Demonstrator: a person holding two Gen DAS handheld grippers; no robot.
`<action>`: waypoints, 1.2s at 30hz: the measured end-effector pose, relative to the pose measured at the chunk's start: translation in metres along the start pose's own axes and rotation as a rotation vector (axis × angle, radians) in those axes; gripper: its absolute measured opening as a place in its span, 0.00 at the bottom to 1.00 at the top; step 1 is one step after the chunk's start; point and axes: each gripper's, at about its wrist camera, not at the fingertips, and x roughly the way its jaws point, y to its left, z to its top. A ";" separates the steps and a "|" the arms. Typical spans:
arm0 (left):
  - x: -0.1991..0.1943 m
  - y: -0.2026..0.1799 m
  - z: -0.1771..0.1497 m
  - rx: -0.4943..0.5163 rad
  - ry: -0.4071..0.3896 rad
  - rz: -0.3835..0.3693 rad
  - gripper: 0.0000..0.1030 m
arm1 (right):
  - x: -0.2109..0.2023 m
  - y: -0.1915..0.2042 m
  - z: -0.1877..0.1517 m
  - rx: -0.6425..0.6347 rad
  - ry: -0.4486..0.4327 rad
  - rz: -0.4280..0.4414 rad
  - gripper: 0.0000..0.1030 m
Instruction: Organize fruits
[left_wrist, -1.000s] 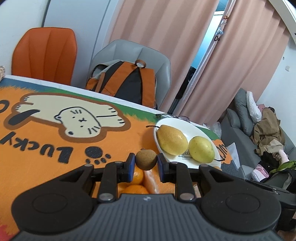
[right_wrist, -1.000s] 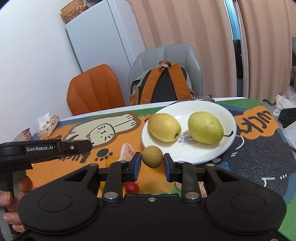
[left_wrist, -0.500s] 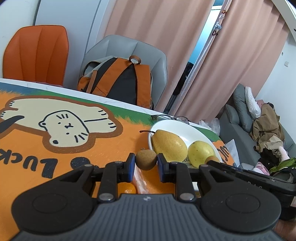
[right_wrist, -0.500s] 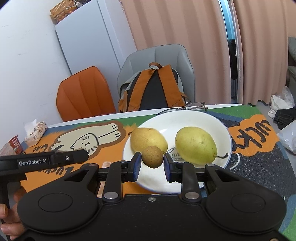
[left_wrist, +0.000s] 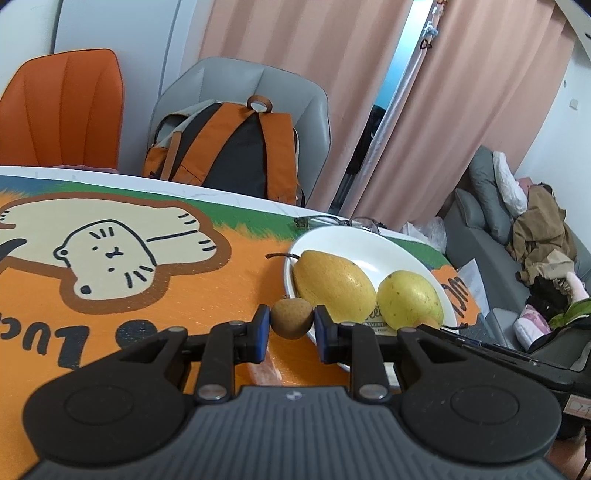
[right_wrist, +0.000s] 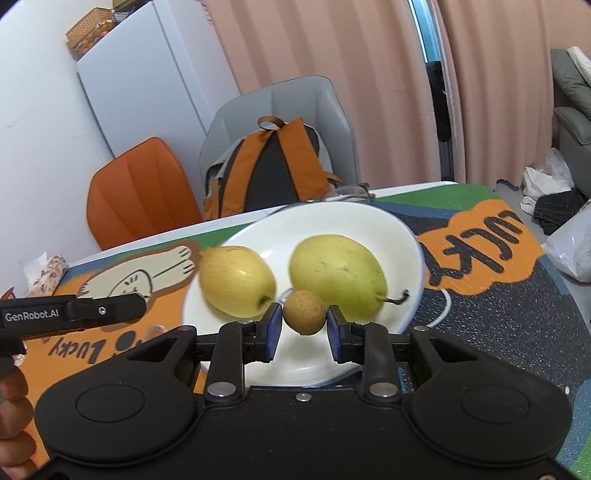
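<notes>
A white plate (right_wrist: 332, 221) on the table holds two yellow pears (right_wrist: 236, 282) (right_wrist: 338, 277). My right gripper (right_wrist: 304, 326) is shut on a small brown round fruit (right_wrist: 304, 310), held low over the plate's near part, in front of the gap between the pears. My left gripper (left_wrist: 291, 325) is shut on a second small brown fruit (left_wrist: 291, 315) just left of the plate's rim (left_wrist: 332, 234), beside the darker pear (left_wrist: 334, 284). The left gripper's body (right_wrist: 74, 314) shows at the left of the right wrist view, with a person's fingers (right_wrist: 11, 398) below it.
An orange cat-print mat (left_wrist: 110, 258) covers the table. Spectacles (left_wrist: 336, 222) lie behind the plate. A pinkish item (left_wrist: 264, 369) lies under the left gripper. A backpack (left_wrist: 236, 155) rests on a grey chair beside an orange chair (left_wrist: 62, 110). A wrapped packet (right_wrist: 48, 273) sits far left.
Both grippers have moved toward the plate with their fruits. The right one's fruit went from in front of the rim to over the plate. The oranges below the left gripper have left view.
</notes>
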 end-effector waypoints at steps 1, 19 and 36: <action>0.002 -0.002 0.000 0.005 0.003 0.002 0.24 | -0.001 -0.002 0.000 0.000 -0.004 0.000 0.28; 0.019 -0.045 0.005 0.061 0.008 -0.019 0.24 | -0.021 -0.029 0.004 0.083 -0.052 0.058 0.41; -0.007 -0.025 -0.006 -0.030 -0.001 0.074 0.55 | -0.024 -0.026 0.003 0.053 -0.060 0.035 0.45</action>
